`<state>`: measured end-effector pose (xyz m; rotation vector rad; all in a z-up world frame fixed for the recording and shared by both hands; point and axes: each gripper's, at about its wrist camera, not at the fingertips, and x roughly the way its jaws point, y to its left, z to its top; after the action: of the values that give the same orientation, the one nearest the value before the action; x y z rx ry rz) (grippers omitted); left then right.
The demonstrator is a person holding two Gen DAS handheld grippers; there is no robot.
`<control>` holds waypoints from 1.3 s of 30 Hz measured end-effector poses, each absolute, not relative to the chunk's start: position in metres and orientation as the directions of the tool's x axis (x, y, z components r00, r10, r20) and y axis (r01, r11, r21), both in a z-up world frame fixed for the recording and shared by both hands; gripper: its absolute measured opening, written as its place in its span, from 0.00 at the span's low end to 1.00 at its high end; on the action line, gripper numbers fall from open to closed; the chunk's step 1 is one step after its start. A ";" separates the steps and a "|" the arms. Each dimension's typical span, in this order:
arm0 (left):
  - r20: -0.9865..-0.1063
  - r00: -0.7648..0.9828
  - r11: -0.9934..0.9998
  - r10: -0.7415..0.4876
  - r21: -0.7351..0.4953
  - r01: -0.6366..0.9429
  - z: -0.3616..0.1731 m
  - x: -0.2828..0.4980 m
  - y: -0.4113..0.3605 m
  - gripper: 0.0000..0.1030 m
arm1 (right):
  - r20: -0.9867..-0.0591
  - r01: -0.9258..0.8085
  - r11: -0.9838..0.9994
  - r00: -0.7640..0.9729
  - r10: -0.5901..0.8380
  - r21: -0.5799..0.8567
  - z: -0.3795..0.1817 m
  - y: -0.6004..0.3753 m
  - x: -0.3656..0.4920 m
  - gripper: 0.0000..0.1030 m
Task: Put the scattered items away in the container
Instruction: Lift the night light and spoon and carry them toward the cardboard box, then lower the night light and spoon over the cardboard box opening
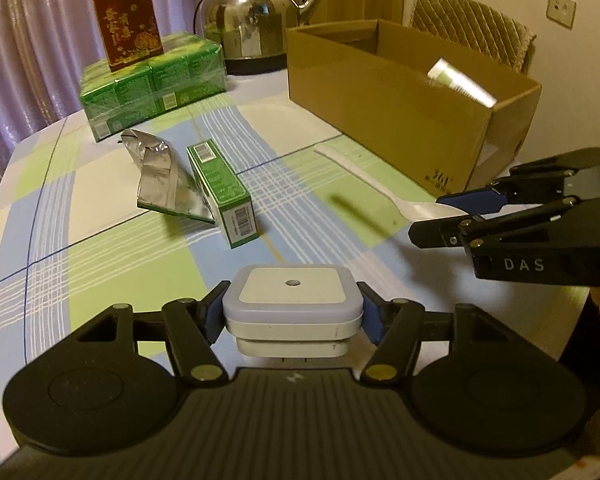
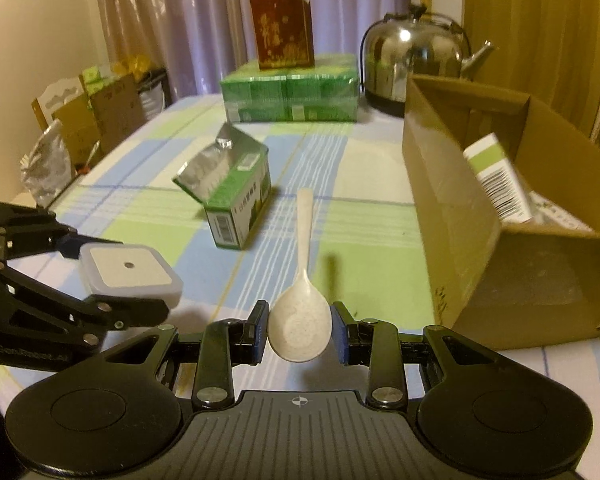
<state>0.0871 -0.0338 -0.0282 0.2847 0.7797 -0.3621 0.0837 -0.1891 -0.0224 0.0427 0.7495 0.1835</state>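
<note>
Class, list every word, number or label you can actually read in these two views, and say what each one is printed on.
"DAS": on the right gripper, white letters on its black body.
Black mark, perhaps digits: cardboard box, too blurred to read.
Gold characters: red box, unreadable.
Print and barcodes: small green box, too small.
Faint lettering: left gripper, blurred.

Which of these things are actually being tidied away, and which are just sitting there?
Being tidied: white night light in left gripper; spoon in right gripper; small green box; foil packet; cardboard box.

Just sitting: kettle; green carton stack; red box.
</note>
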 end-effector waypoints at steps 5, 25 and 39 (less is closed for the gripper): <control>-0.717 0.668 0.915 -0.200 0.106 0.389 -0.015 0.077 -0.044 0.59 | -0.641 -0.144 0.984 0.747 0.177 0.105 -0.005 -0.195 0.071 0.29; -0.647 0.707 0.893 -0.286 0.087 0.441 0.035 0.082 -0.121 0.59 | -0.514 -0.056 0.996 0.854 0.083 0.069 0.060 -0.251 0.052 0.29; -0.611 0.695 0.825 -0.379 0.118 0.553 0.051 0.133 -0.210 0.59 | -0.531 0.085 0.996 0.845 -0.061 0.020 0.068 -0.353 0.082 0.29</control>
<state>0.1327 -0.2104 0.0513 0.3051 0.6080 -0.5288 0.0815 -0.3529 0.0680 0.0436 0.5593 -0.0769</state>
